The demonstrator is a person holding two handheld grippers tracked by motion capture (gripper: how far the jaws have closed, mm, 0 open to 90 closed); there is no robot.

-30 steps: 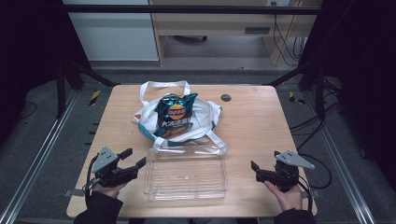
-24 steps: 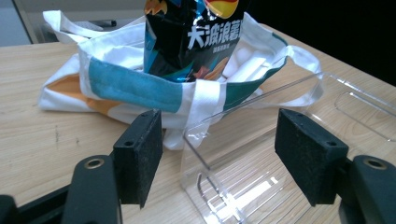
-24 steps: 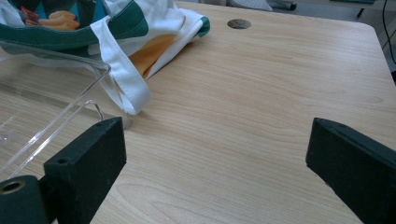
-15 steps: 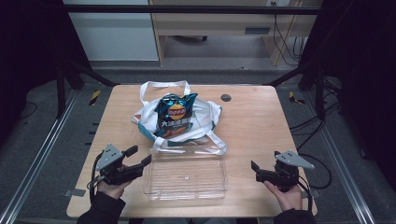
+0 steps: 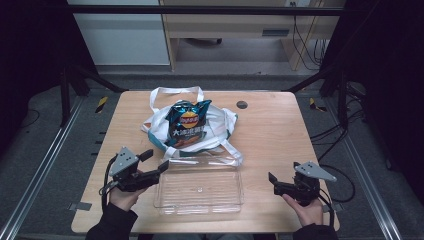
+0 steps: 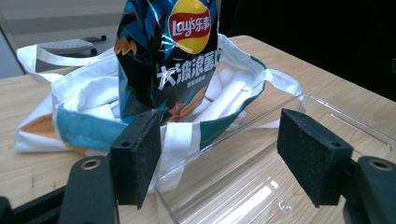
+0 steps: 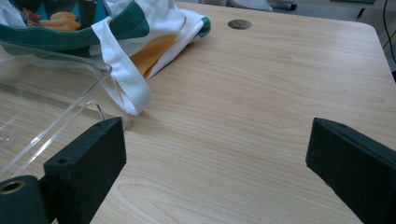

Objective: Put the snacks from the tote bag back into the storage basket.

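Nearest, the left gripper (image 5: 155, 161) has its jaws wide at the tray's (image 5: 200, 210) left corner, likely lining up past it. The right gripper (image 5: 271, 178) waits wide-open beside the tray. Beyond the tray, the chips (image 5: 187, 122) stand in the bag (image 5: 220, 127), ready for lifting.

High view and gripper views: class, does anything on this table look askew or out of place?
Only small things. The white tote bag lies slumped, one strap draped over the far rim of the clear plastic tray. The chip bag pokes out of the tote's mouth. Nothing looks spilled or damaged.
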